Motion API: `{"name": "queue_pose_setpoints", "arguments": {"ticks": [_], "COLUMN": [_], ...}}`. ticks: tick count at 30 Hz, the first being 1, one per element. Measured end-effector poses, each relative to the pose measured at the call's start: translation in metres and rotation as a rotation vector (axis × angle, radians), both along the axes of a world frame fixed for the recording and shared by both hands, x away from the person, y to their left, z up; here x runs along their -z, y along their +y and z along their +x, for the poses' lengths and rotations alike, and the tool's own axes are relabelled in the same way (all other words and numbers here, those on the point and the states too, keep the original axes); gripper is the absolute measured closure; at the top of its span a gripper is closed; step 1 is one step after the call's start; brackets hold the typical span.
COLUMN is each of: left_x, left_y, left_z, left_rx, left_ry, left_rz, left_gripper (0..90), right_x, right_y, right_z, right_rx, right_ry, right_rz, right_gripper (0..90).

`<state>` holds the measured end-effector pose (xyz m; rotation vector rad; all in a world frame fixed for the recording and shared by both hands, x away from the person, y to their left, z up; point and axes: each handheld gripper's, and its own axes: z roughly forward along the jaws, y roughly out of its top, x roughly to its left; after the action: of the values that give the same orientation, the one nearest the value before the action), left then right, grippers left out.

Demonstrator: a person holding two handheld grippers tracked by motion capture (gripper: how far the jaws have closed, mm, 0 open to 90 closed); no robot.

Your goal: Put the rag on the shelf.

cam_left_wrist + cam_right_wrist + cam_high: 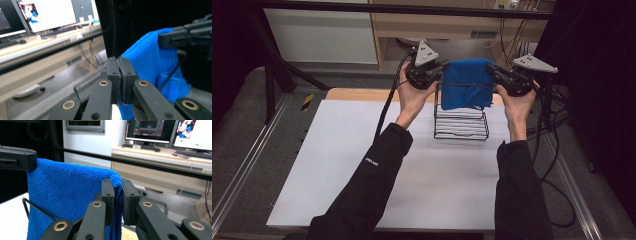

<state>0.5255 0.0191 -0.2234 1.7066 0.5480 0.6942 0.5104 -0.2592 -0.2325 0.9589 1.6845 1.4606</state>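
White table (362, 165) at the rack (460, 125): the cloth (468, 82) hangs spread above the rack, its top corners pinched in the closed left gripper (438, 70) and right gripper (493, 71), evidently so it can drape over the rack's rail.

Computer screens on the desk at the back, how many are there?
2 for certain. In the right gripper view, one dark computer screen stands on the wooden desk and one bright white computer screen sits to its right, cut by the frame edge. More may be hidden.
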Motion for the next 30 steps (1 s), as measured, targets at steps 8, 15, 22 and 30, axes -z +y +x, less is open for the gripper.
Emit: {"name": "queue_pose_setpoints", "arguments": {"ticks": [8,15,22,30], "left_x": [0.001,-0.014,-0.017,-0.015], "left_y": [-0.006,-0.002,-0.001,-0.004], "left_z": [0.000,-0.009,-0.015,-0.017], "left_rx": [0.020,0.033,0.060,0.095], "left_ry": [-0.005,-0.022,-0.031,-0.001], "left_rz": [-0.008,-0.022,-0.018,-0.005], "left_gripper": [87.6,87.6,87.7,87.6], "right_x": [0.007,-0.009,-0.008,-0.006], "right_y": [-0.011,-0.011,-0.014,-0.019], "right_z": [-0.003,-0.012,-0.019,-0.025], "right_rx": [-0.008,-0.027,-0.033,-0.032], "right_ry": [-0.008,-0.047,-0.053,-0.045], "right_rz": [0.011,0.031,0.036,0.027], "right_gripper": [82.5,82.5,82.4,82.4]}}
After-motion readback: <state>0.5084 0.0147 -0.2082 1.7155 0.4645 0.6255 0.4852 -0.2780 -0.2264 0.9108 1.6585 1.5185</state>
